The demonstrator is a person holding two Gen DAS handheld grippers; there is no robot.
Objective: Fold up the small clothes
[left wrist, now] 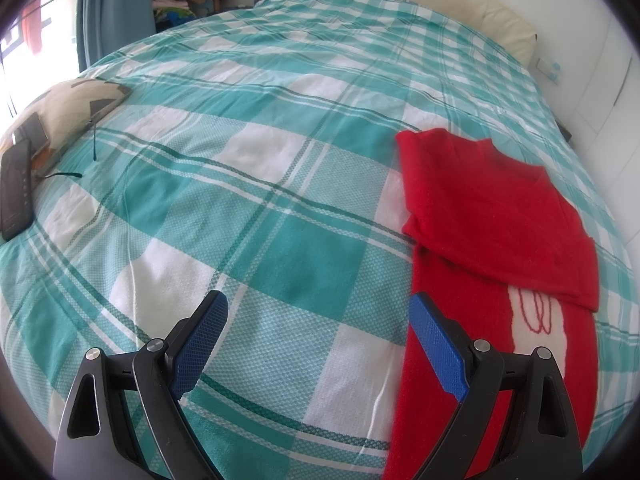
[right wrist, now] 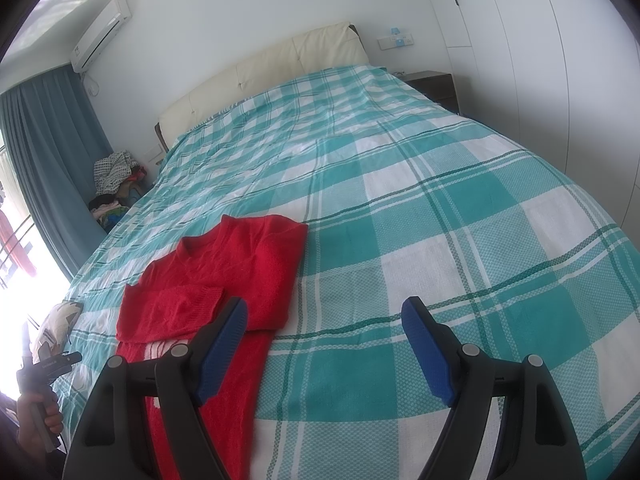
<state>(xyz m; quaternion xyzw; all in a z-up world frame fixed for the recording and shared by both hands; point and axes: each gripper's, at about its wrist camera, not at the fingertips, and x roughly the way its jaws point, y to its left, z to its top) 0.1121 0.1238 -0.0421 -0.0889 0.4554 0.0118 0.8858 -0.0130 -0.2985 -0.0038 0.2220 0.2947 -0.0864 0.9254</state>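
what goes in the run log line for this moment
stage: red sweater partly folded on plaid bedspread | left gripper: open, empty | right gripper: open, empty | contact: none

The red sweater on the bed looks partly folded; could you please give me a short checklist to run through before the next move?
1. Left gripper open, nothing between its fingers: ok.
2. Right gripper open, nothing between its fingers: ok.
3. Red sweater lies flat on the plaid bedspread: ok.
4. Sleeves folded in across the body: ok on the side the right wrist view shows; the other side, cannot tell.
5. Lower part with the white pattern folded up: not ok, it lies stretched out.
6. Bedspread around the sweater bare of other items: ok; the phone lies far off.
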